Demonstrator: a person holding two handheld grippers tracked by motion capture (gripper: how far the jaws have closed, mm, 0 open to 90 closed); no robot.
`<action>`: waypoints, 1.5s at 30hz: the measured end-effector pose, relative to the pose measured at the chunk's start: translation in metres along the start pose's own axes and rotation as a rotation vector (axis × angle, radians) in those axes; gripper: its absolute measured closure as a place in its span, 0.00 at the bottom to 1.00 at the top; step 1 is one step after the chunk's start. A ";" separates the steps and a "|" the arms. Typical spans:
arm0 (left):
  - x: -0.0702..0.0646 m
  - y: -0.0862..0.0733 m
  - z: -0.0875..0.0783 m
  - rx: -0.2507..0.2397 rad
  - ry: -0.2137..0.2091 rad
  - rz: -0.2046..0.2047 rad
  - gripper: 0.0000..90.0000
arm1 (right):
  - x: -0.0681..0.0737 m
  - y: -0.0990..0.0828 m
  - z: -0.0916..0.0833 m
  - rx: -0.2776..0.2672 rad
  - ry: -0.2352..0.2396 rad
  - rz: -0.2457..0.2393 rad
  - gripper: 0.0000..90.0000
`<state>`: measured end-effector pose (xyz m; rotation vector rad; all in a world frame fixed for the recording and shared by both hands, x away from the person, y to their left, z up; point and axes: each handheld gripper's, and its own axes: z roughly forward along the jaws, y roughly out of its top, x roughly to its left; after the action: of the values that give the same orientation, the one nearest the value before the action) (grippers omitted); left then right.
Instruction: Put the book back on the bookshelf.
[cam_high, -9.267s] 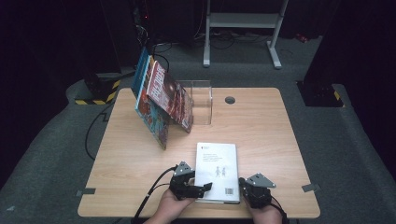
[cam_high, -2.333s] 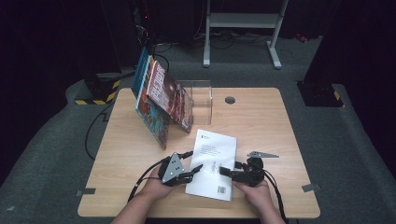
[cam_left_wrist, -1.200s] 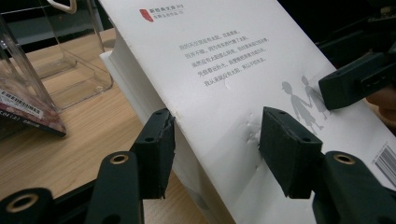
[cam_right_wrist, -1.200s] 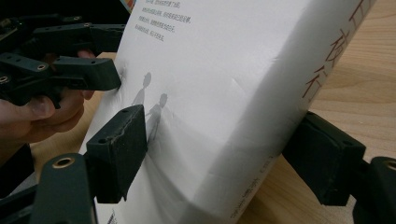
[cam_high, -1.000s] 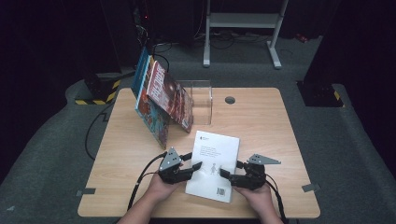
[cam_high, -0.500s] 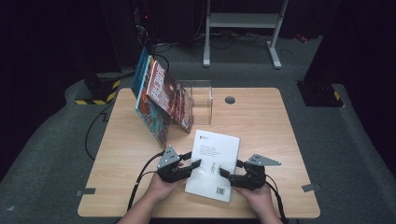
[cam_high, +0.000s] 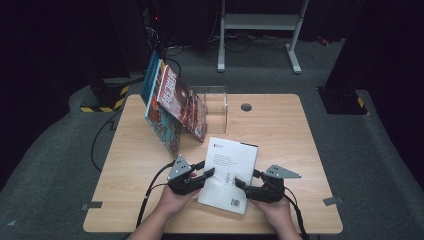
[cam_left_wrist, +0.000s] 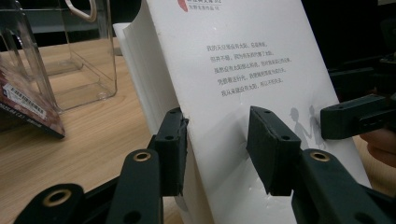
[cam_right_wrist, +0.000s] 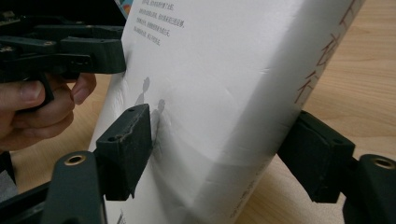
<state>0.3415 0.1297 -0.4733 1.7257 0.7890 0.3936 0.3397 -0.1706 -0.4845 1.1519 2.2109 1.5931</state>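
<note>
The high view shows a white book (cam_high: 230, 172) lying near the front edge of a wooden surface (cam_high: 280, 130), with a gripper at each of its long sides. The left gripper (cam_high: 206, 172) is held at the book's left edge and the right gripper (cam_high: 240, 184) at its right edge, near the barcode corner. Each gripper is carried by a hand entering from the bottom of the picture, and a cable is trailed from each.

In the left gripper view the book (cam_left_wrist: 243, 70) is seen tilted up off the surface, its page block toward the left and its printed back cover facing the camera. The book's lower edge is set between the two jaws; the left pad is laid against the pages and the right pad against the cover, so the book is pinched. The jaws have just been closing on it. The right gripper (cam_left_wrist: 359, 119) is seen farther off at the book's other edge.

In the right gripper view the book (cam_right_wrist: 224, 84) is gripped across its thickness near the spine: one pad is pressed into the cover, which is dented there, and the other is set against the far side. These jaws have also just been closing slightly.

Behind the book, a clear plastic box (cam_high: 212, 107) stands on the surface, and several colourful books (cam_high: 172, 107) are leaned against it at its left.
</note>
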 end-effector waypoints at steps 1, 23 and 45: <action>0.000 0.000 0.000 0.000 0.000 0.000 0.65 | 0.000 0.000 0.000 0.000 0.000 0.000 0.31; -0.003 0.006 -0.006 -0.060 0.023 0.023 0.69 | 0.008 0.008 -0.007 -0.067 -0.028 -0.039 0.39; -0.011 0.005 -0.010 -0.095 0.038 0.093 0.71 | 0.014 0.011 -0.015 -0.145 -0.076 -0.128 0.43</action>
<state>0.3291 0.1292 -0.4640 1.6745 0.7075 0.5202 0.3272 -0.1703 -0.4649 0.9939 2.0405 1.5999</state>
